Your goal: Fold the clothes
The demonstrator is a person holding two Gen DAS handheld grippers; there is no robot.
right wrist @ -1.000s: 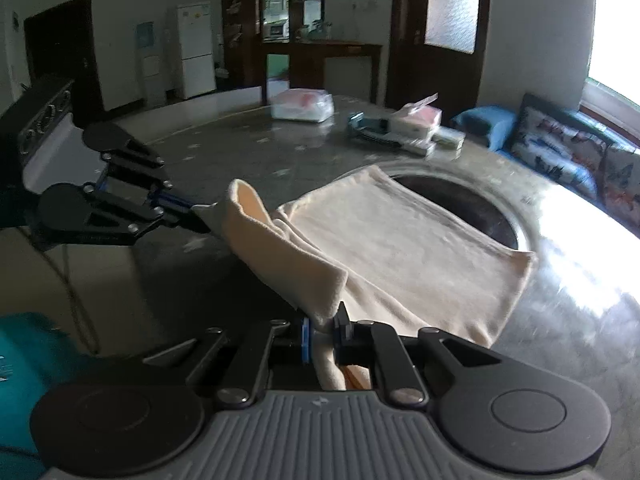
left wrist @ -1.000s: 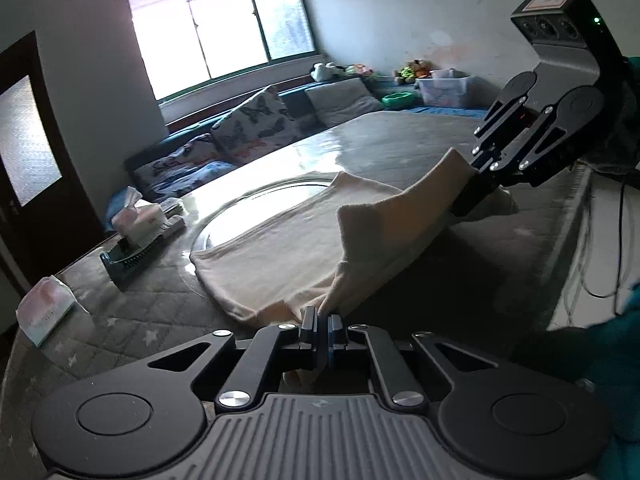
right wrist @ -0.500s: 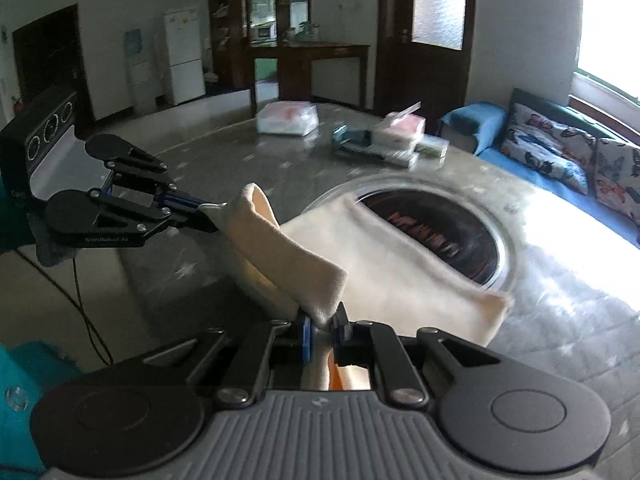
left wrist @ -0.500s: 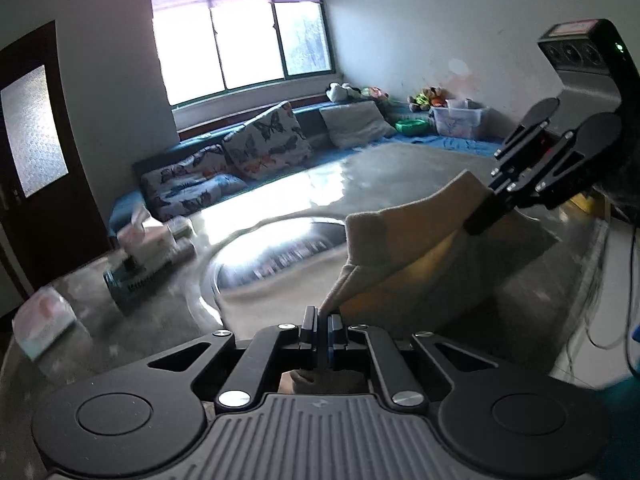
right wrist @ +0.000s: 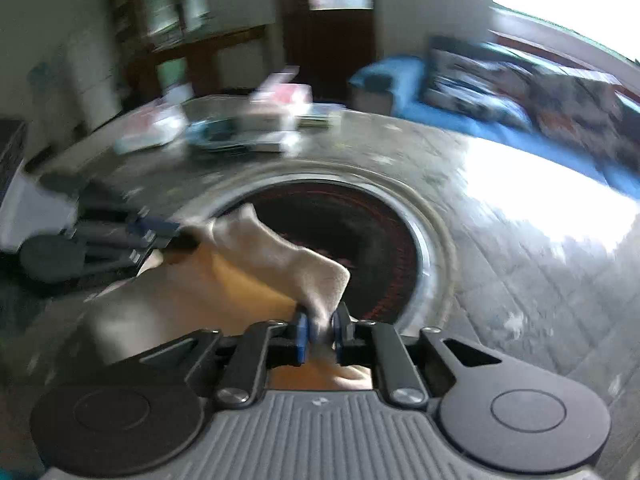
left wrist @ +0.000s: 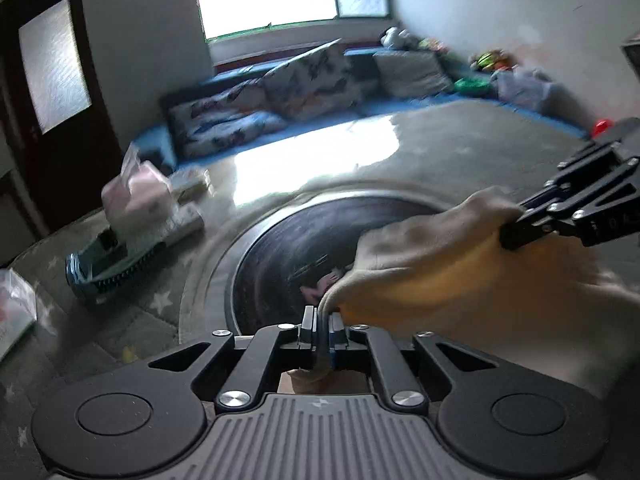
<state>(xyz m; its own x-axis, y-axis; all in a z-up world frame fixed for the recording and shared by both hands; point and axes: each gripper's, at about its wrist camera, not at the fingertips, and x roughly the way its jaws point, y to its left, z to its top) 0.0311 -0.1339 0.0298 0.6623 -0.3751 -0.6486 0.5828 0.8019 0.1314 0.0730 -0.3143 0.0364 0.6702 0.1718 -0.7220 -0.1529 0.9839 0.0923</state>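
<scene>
cream garment [left wrist: 432, 264] stretched lengthwise between left claw [left wrist: 319, 322] and right claw [right wrist: 320, 330].

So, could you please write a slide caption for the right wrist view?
Right claw, opening, and left claw hold a cream garment stretched above the table's dark round inset.

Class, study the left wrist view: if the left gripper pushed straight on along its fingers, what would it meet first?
Probably the cream cloth between its opening jaws. Beyond that the left gripper points at the dark round inset in the table, though blur leaves depth uncertain.
</scene>
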